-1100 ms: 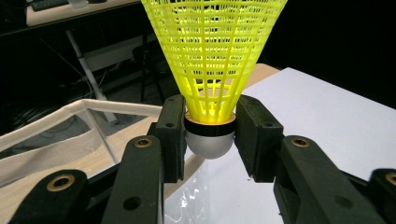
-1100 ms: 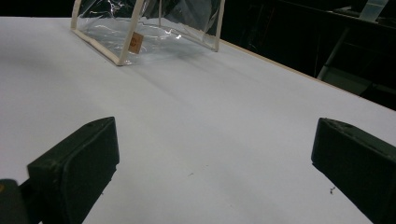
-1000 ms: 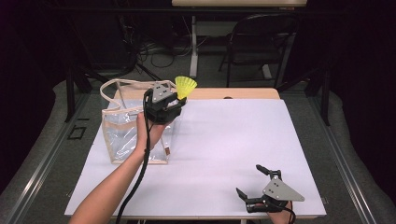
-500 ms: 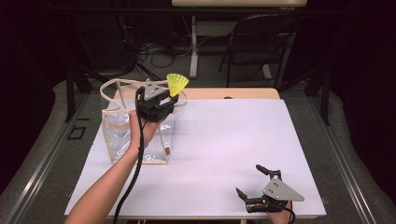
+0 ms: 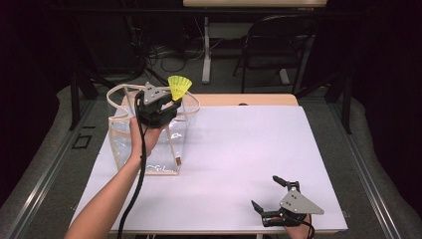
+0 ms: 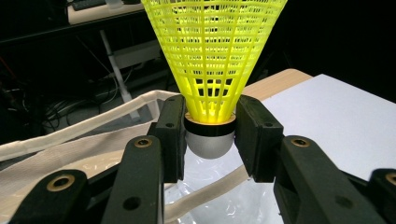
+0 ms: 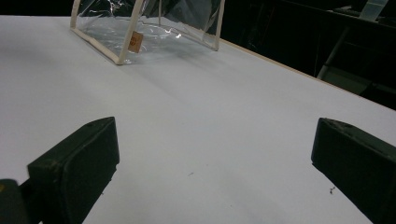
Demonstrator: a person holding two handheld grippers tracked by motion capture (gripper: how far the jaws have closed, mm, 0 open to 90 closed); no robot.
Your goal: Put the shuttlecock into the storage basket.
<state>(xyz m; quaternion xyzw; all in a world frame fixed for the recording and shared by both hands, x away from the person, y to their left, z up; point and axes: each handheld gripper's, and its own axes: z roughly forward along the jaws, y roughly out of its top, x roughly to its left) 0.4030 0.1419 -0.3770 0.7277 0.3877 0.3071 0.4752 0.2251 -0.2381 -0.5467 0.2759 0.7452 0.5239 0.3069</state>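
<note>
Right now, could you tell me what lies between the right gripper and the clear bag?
Nothing: in the right gripper view, bare white table stretches from the right gripper to the clear bag.

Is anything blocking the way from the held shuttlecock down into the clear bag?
Nothing visible does. The left gripper is shut on the shuttlecock above the bag, whose top stands open. Only its limp straps hang along the rim, beside the opening rather than across it.
</note>
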